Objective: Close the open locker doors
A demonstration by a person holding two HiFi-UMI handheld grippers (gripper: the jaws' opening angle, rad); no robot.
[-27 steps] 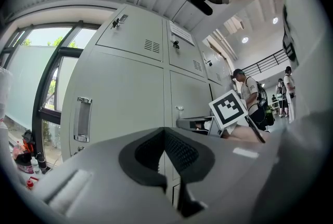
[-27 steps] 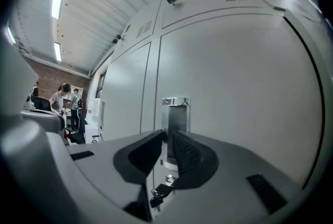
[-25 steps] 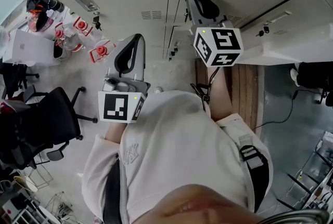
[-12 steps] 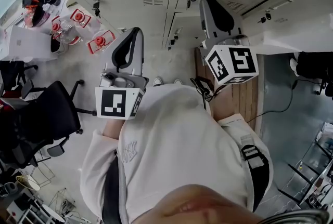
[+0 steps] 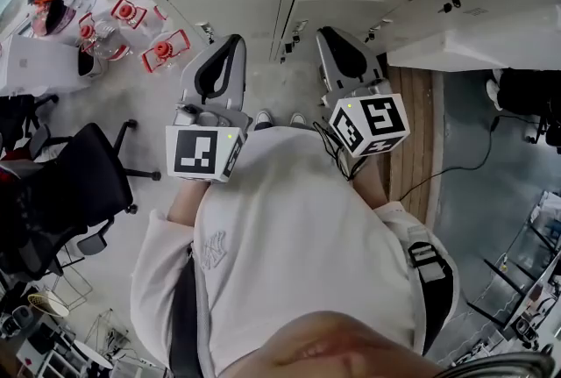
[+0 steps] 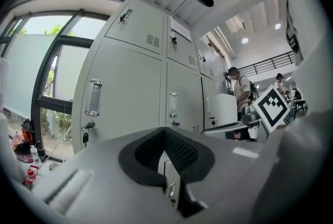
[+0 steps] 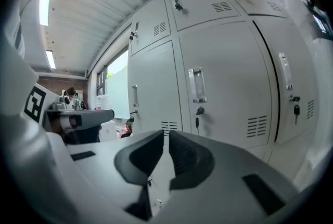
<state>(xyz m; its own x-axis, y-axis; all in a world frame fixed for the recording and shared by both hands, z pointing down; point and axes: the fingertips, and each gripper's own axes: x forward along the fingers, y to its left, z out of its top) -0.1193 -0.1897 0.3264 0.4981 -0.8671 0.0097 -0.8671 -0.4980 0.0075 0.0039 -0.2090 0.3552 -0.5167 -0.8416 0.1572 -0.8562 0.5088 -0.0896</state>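
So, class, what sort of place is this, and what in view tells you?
Probably an office or workshop locker area: a wall of grey metal lockers with keys and vents, a black office chair on the floor, and tall windows beside the lockers.

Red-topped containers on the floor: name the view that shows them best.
Head view: the red-topped containers lie in plain sight from above, several spread over the floor. The left gripper view catches a couple at its dim lower-left edge; the right gripper view shows only a small distant red patch.
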